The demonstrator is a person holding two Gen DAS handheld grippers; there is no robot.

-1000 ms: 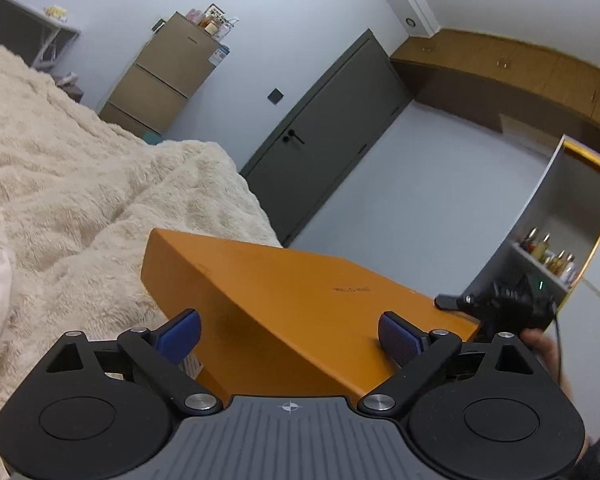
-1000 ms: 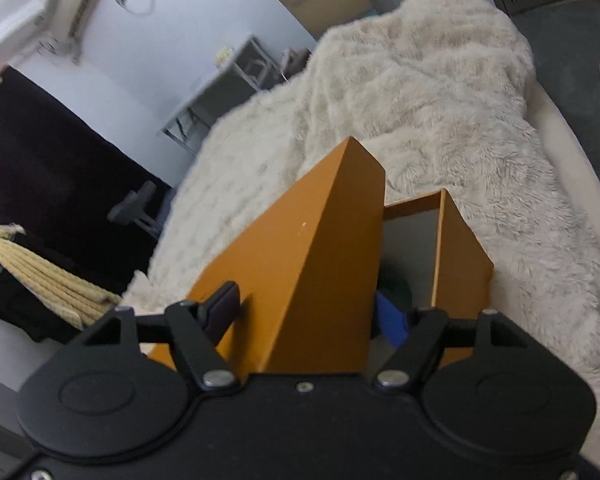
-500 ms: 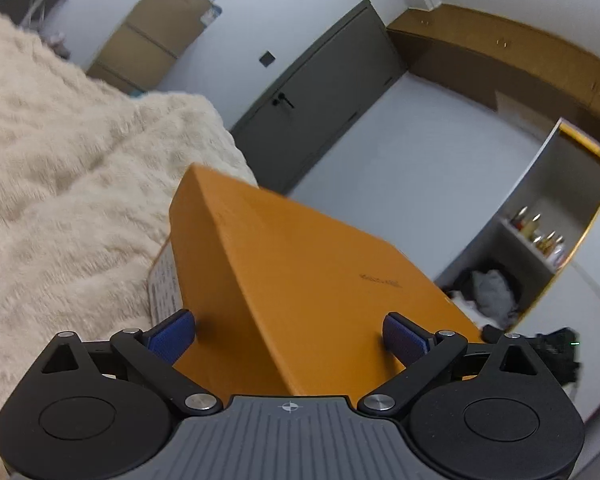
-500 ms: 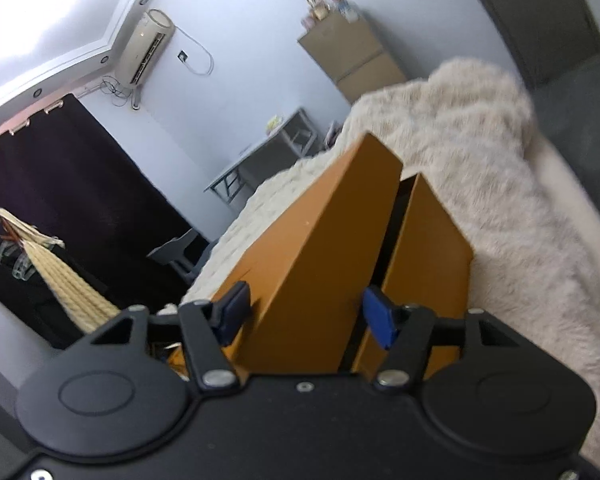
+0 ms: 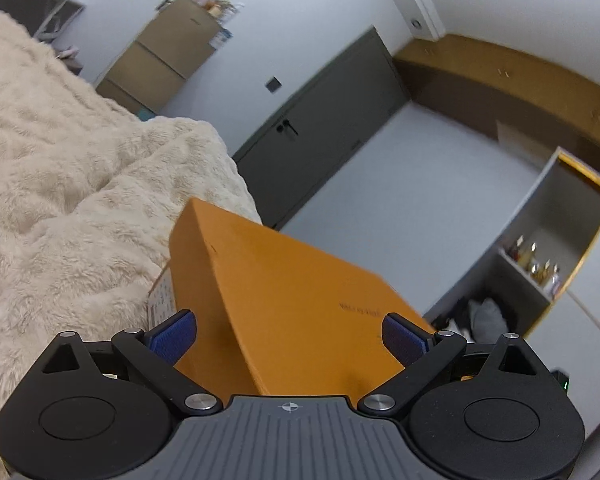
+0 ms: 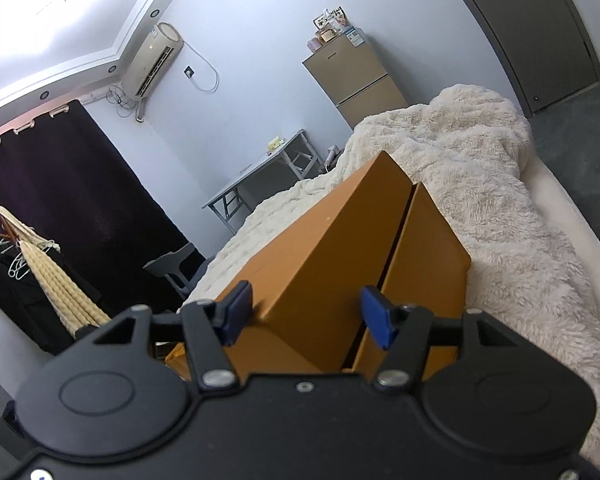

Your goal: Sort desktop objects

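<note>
An orange box lies tilted on a cream fluffy blanket, a white label on its near end. My left gripper straddles that end with its jaws wide; the blue pads stand beside the box and no squeeze shows. In the right wrist view the orange lid leans on the box's base, a thin dark slit between them. My right gripper is shut on the lid's near end, one pad on its outer face, the other at the slit.
The blanket covers a bed that drops to grey floor on the right. A tan fridge, a folding table and a dark curtain stand behind. A grey door and a shelf with bottles are beyond the box.
The lid has swung down onto the base, so the open inside shrank to a slit. My right gripper's jaws narrowed onto the lid and its view rose. The left gripper stayed put.
</note>
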